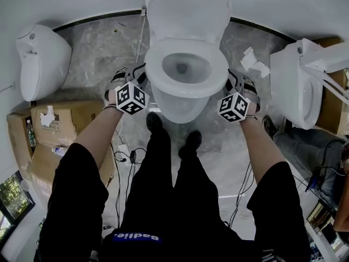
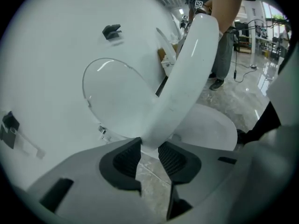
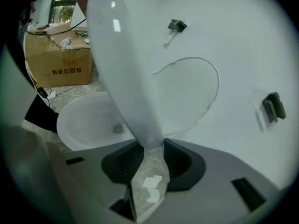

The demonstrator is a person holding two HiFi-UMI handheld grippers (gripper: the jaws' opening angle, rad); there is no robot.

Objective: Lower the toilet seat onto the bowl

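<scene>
Left claw [image 2: 148, 146] and right claw [image 3: 153, 148] pinch the white plastic toilet seat [image 2: 191, 69]. Brown cardboard boxes [image 1: 71, 119] and white spare toilets [image 1: 41, 59] crowd the grey marbled floor [image 1: 103, 53]

The glossy white ceramic toilet bowl [image 1: 181, 112] carries an equally white oval plastic toilet seat [image 1: 185, 90]. Beside the bowl, the left claw [image 2: 148, 148] and the right claw [image 3: 149, 150] are pale grey with black ribbed pads [image 2: 125, 160]. Each bears a marker cube [image 1: 131, 98] patterned in black-and-white squares. Under the bowl lies a grey marbled stone floor [image 1: 98, 53]. Left of the bowl sit brown cardboard boxes [image 1: 71, 121].
</scene>
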